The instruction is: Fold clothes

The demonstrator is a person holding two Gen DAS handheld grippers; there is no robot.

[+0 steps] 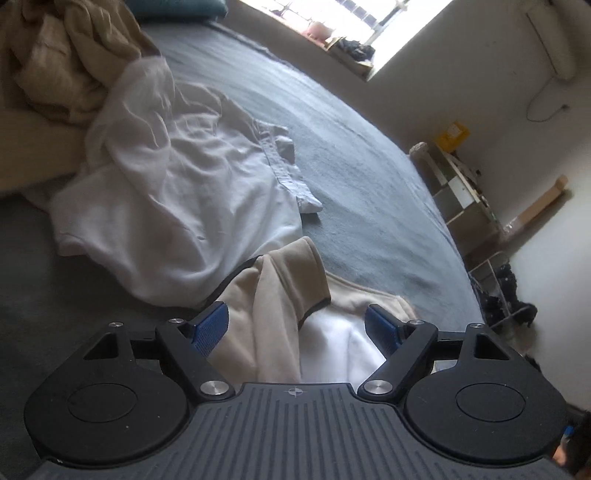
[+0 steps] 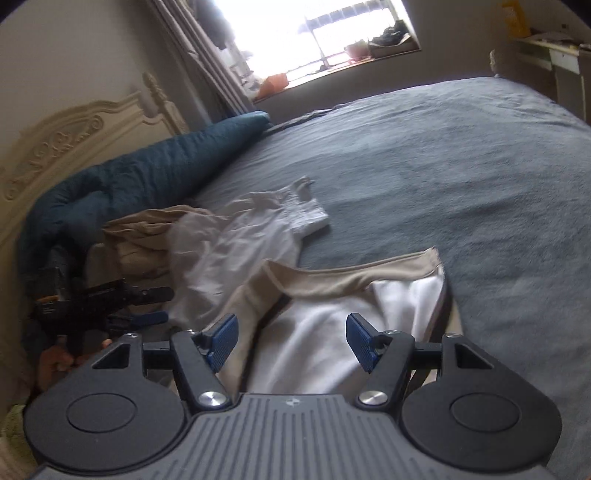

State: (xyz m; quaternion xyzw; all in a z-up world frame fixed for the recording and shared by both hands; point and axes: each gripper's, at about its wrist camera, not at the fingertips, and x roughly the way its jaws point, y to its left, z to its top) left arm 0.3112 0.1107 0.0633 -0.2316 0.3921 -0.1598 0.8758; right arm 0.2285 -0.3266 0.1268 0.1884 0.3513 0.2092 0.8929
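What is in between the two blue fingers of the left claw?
The beige garment with its dark-edged sleeve and white lining lies between the open left claw fingers. Neither pad visibly grips it. The left wrist view shows this.

grey bedspread | teal pillow at carved headboard | bright window | shelf unit

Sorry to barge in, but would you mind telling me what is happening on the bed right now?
A person is folding clothes on a grey-blue bedspread with a handheld gripper in each hand. Both the left gripper and the right gripper are open, poised over a beige garment with dark trim and a white lining, gripping nothing. A crumpled white shirt lies just beyond it, and a tan heap of clothes waits farther back. Nothing looks neatly folded yet.
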